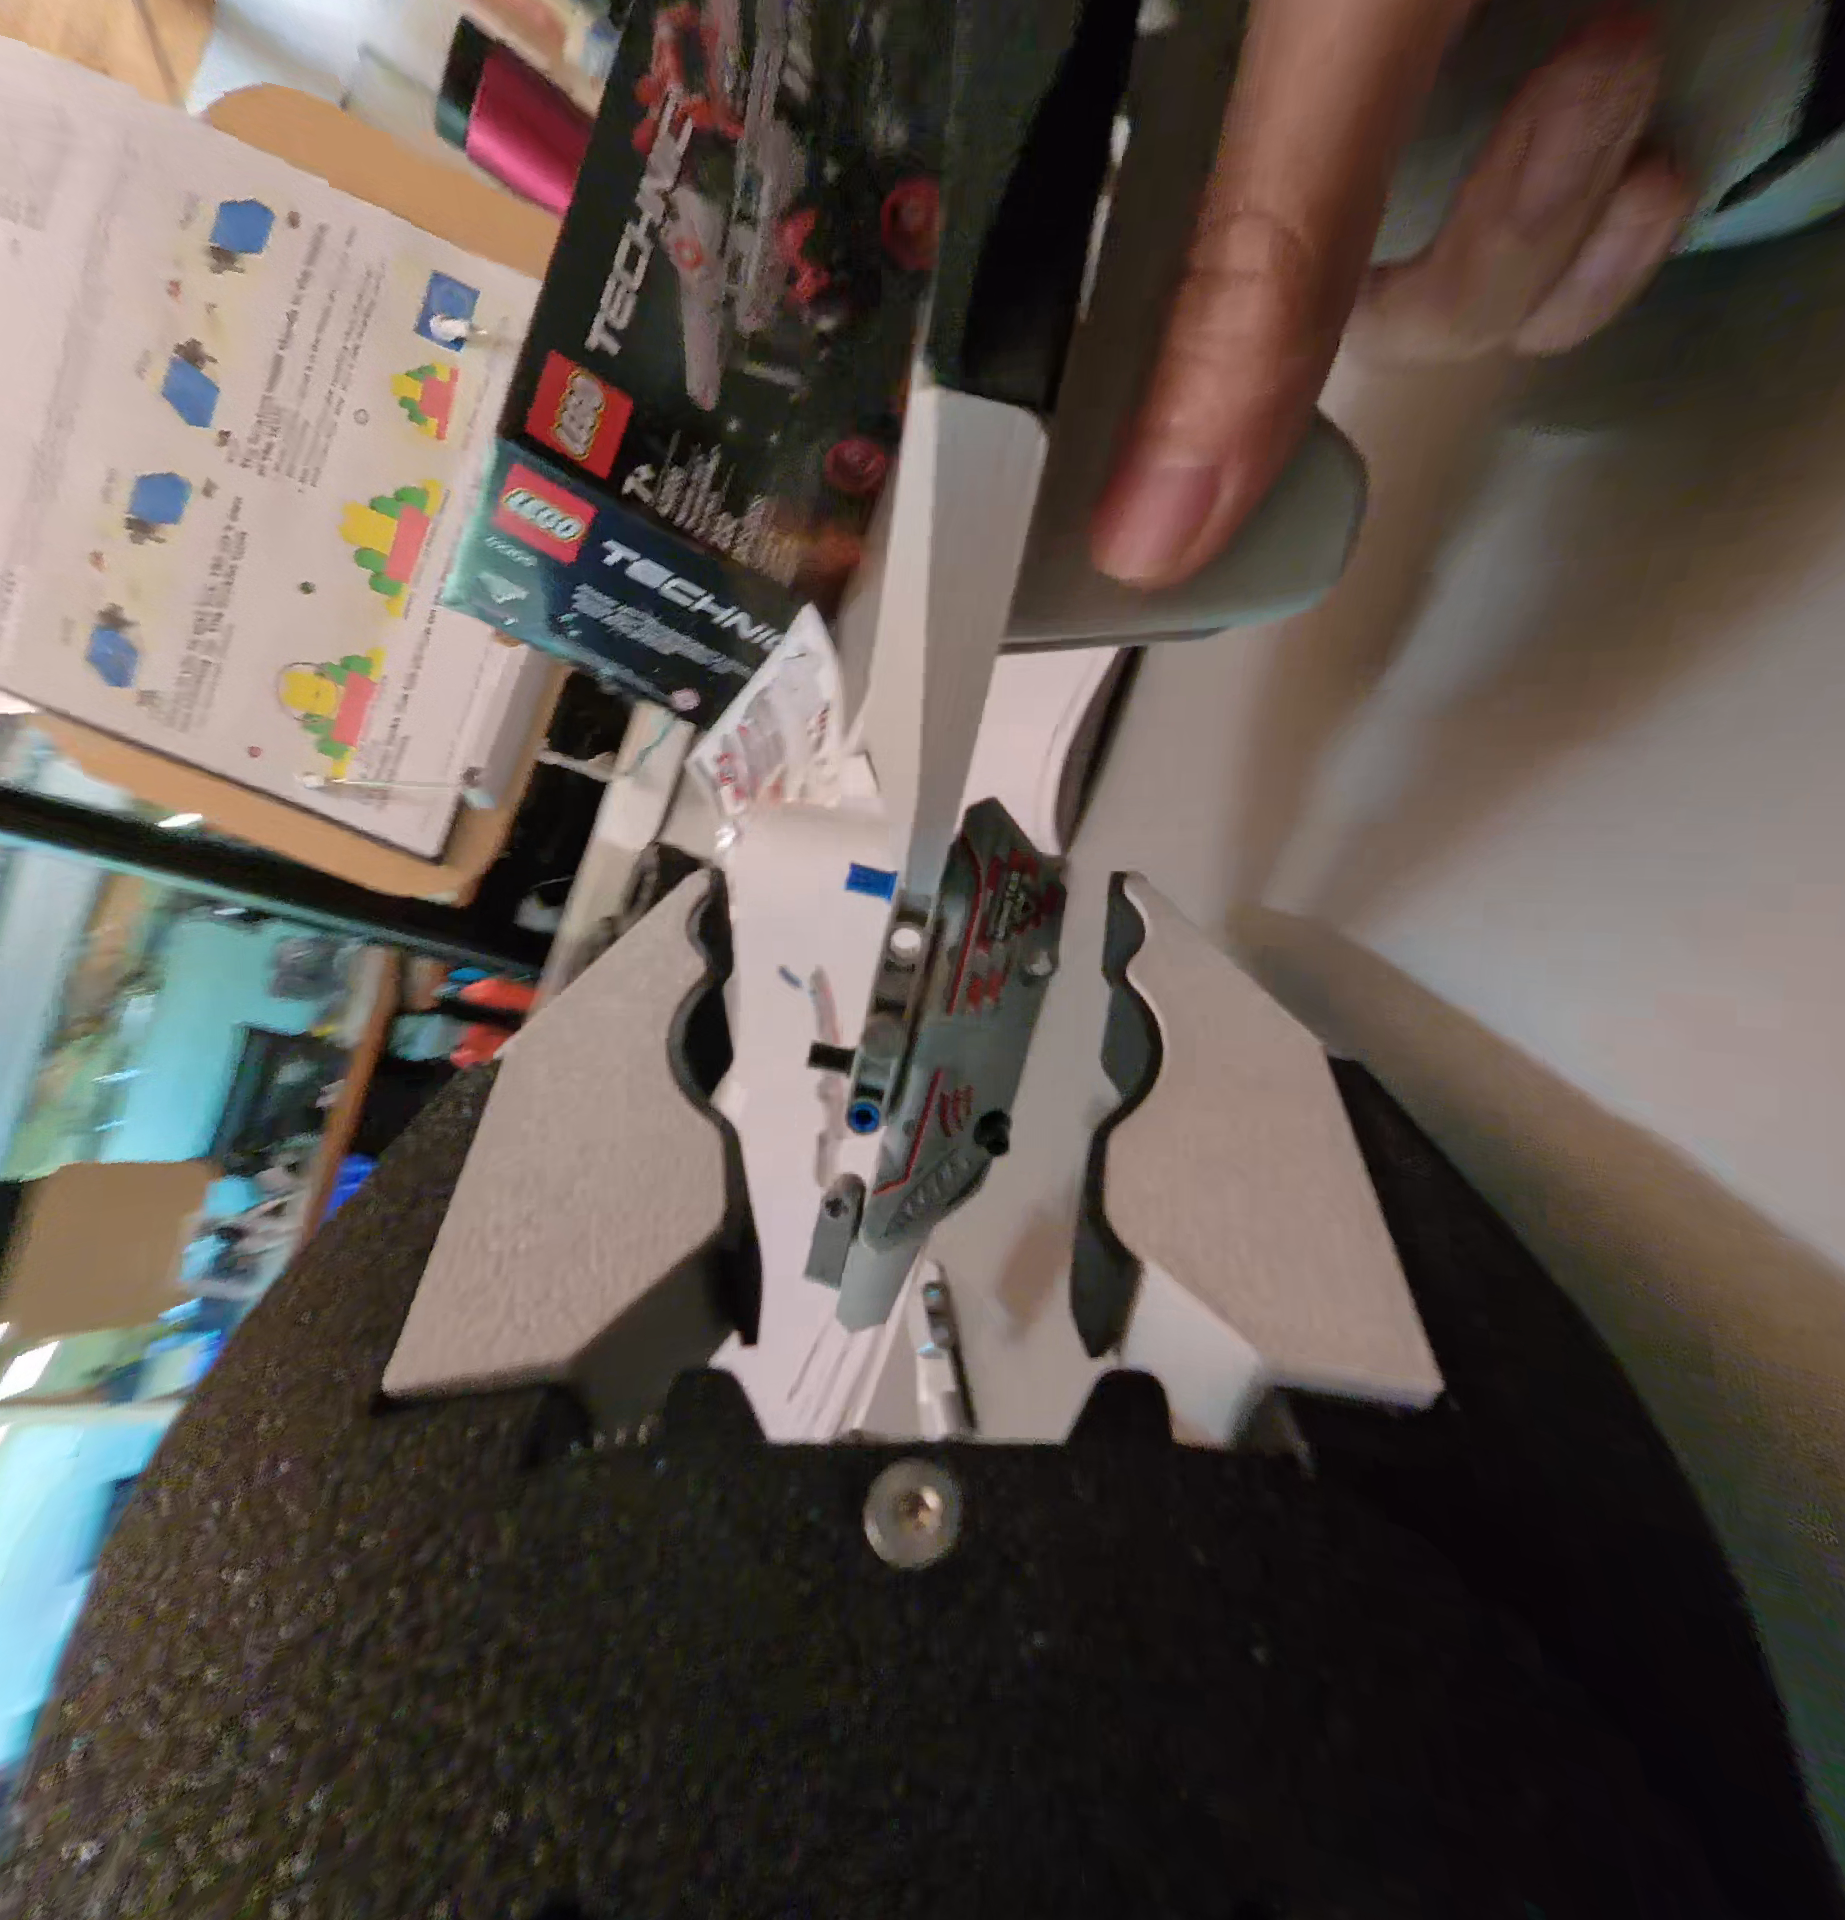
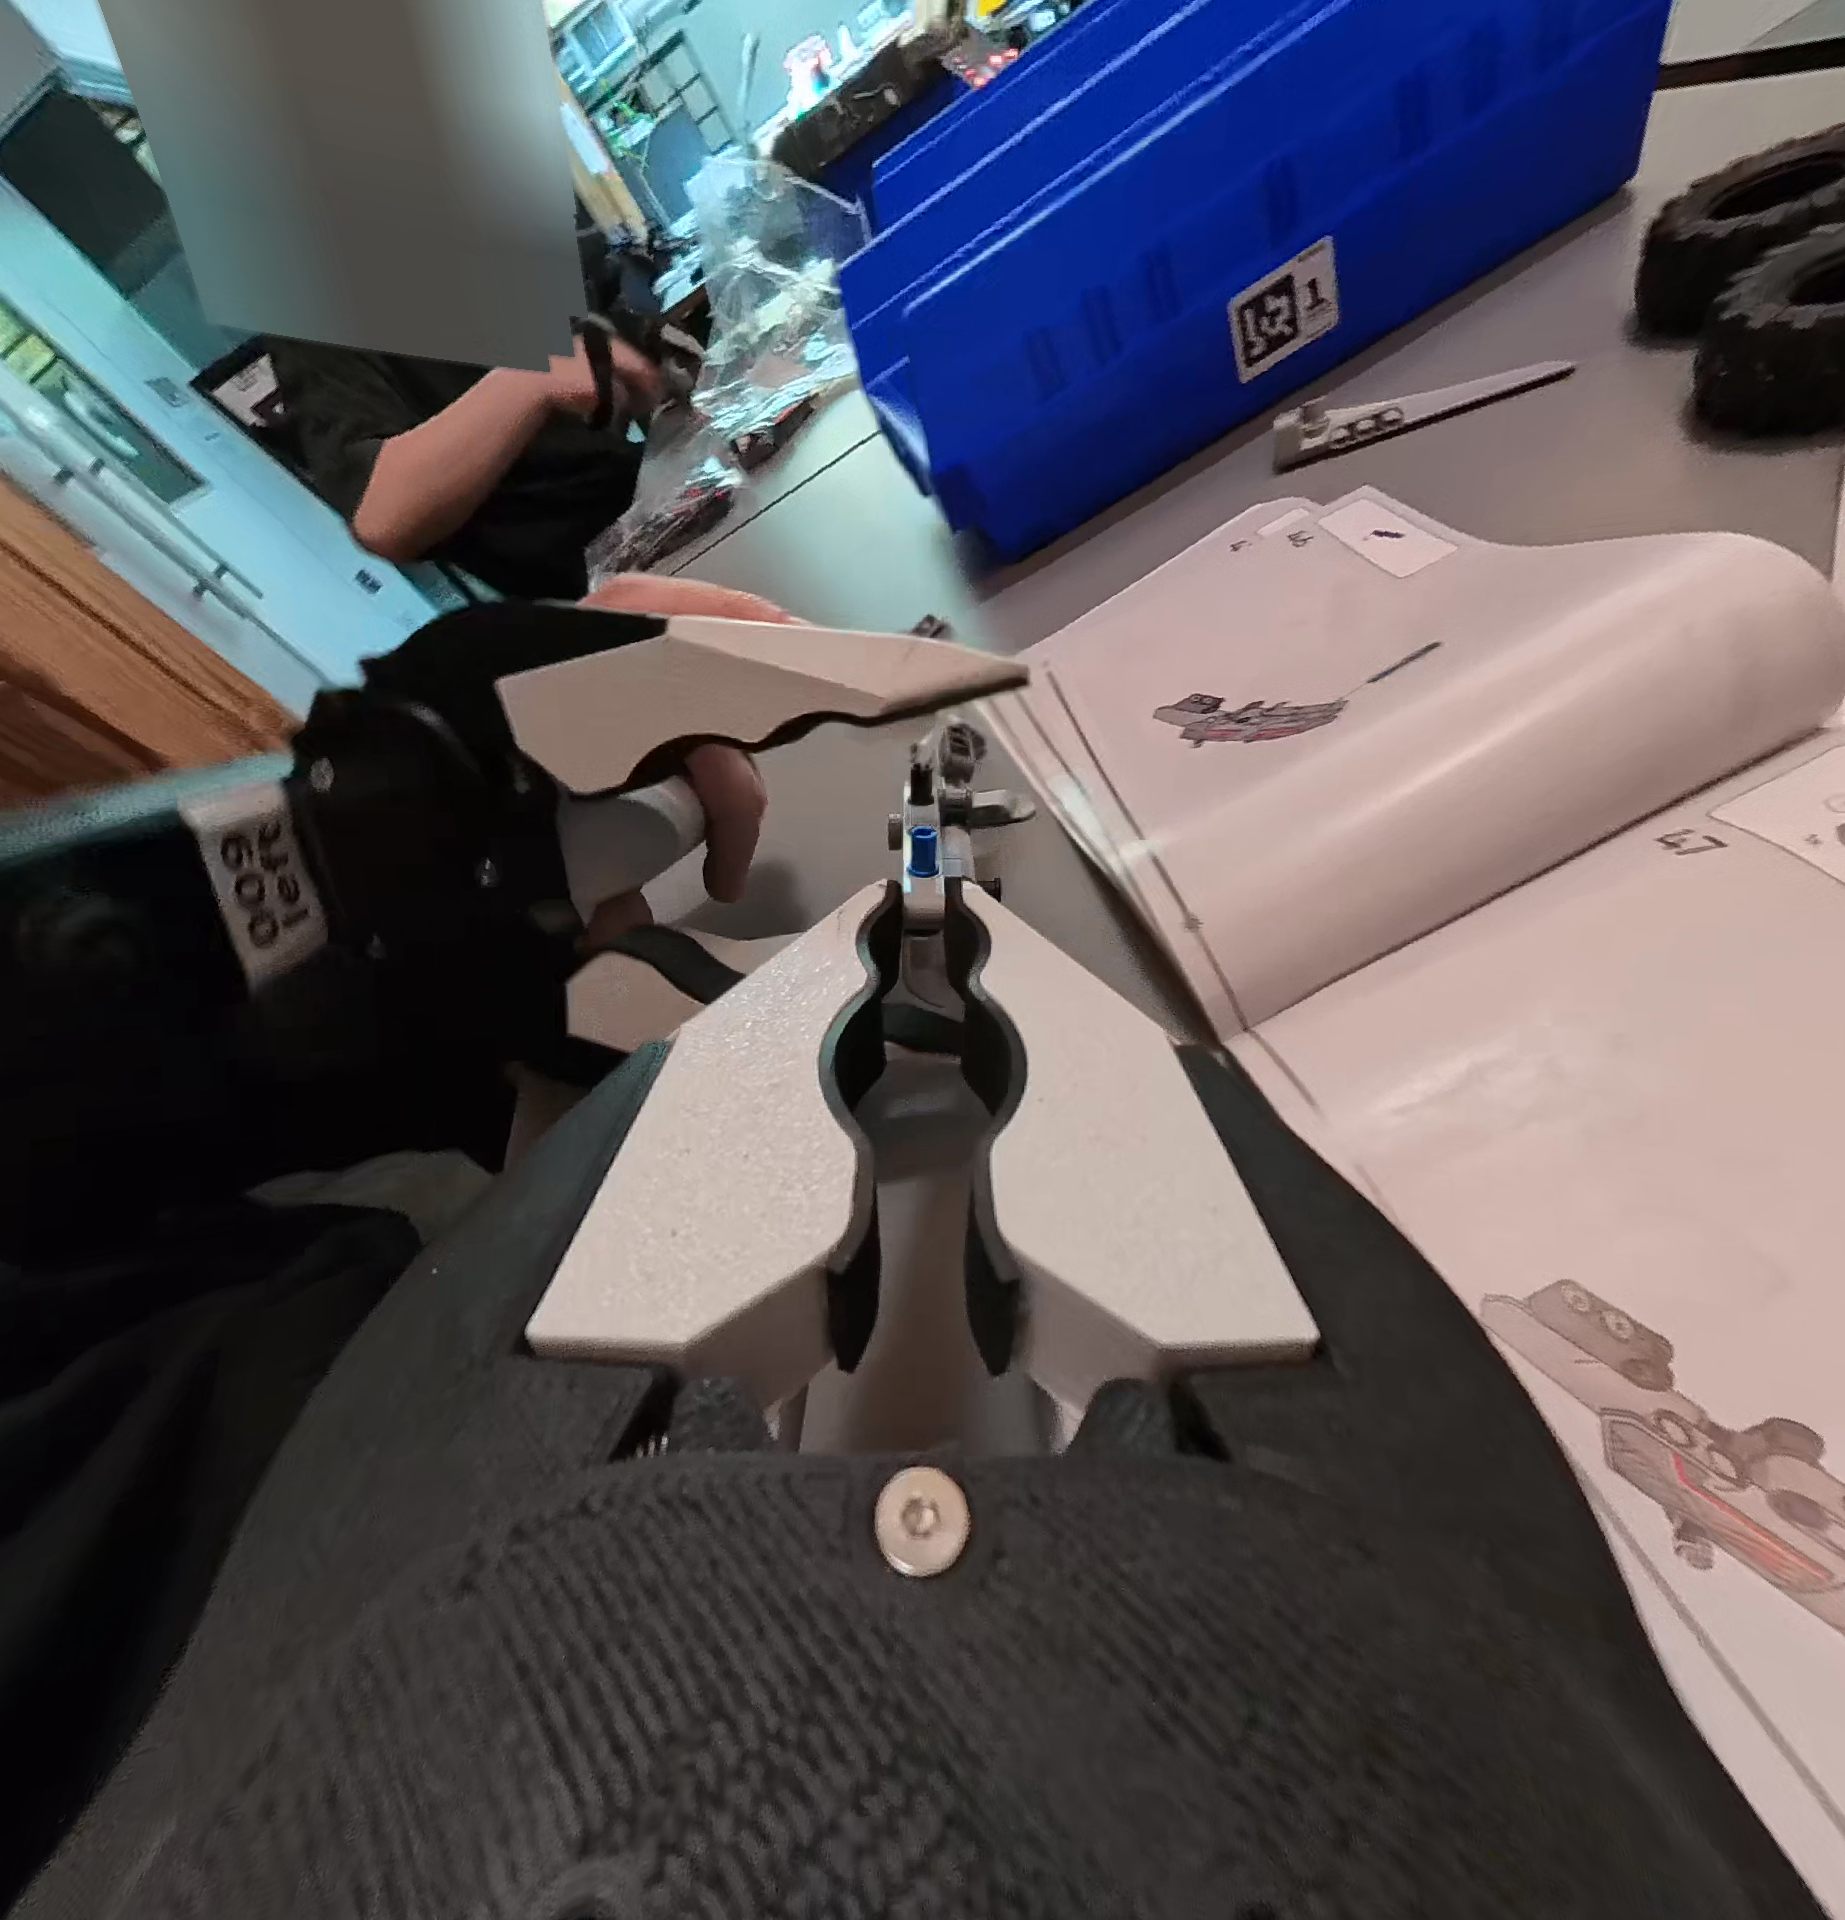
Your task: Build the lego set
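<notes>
- The right gripper (image 2: 923,914) has its pale grey fingers (image 2: 1094,1132) drawn close together, clamped on the near end of the small grey Lego assembly with the blue pin (image 2: 923,847); pinching one end probably leaves the rest of the assembly free to be worked on.
- In the left wrist view the same assembly (image 1: 949,1049), a dark grey panel with red markings on a grey beam, sits between the left gripper (image 1: 918,925)'s fingers (image 1: 575,1143). These are spread wide, with clear space on both sides, and hold nothing.
- That wide opening suggests the left gripper is lining up either to take the assembly or to steady it for the next piece. Which of the two cannot be told.
- The assembly is held up off the grey counter (image 2: 856,520), which seems meant to let both grippers reach it from opposite sides.
- Just to the right of the assembly lies the open white instruction booklet (image 2: 1520,1039), its pages turned up so the drawn steps can be checked during the work.
- Beyond the assembly stand blue plastic bins (image 2: 1209,260), with a thin grey wedge-shaped plate (image 2: 1417,410) and black rubber tyres (image 2: 1780,260) to the right of them, likely parts awaiting later steps.
- In the left wrist view two black Lego boxes (image 1: 689,312) stand behind the assembly.
</notes>
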`<move>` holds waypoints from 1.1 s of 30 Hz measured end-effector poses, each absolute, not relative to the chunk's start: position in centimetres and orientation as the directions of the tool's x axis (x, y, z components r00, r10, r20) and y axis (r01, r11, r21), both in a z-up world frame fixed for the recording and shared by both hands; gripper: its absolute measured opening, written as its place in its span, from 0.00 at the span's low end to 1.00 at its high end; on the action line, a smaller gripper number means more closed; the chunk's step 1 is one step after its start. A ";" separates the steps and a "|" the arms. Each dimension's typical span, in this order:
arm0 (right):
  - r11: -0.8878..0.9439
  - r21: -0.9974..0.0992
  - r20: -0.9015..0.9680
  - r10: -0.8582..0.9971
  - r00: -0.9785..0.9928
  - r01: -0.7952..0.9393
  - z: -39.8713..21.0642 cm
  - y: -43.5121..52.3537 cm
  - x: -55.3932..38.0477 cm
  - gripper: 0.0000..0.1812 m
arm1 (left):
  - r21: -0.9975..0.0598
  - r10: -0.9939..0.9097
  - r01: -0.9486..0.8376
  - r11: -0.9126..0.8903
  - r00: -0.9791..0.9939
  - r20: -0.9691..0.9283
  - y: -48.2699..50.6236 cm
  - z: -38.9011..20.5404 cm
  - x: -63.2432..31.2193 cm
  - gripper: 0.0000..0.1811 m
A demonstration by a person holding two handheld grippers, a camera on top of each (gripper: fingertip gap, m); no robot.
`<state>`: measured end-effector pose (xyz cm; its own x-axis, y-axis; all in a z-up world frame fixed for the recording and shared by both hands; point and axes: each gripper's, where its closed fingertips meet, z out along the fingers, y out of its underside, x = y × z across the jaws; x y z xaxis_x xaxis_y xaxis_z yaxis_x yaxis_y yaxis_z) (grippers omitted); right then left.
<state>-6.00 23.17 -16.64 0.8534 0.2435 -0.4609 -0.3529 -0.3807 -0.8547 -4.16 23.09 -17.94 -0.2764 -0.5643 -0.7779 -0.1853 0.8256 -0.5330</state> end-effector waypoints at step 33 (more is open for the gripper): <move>-0.021 -0.969 -0.232 0.428 0.874 -0.247 -11.4 16.4 -2.4 0.03 | -0.959 -0.898 0.217 -0.184 -0.433 0.074 31.5 -7.7 -2.8 0.00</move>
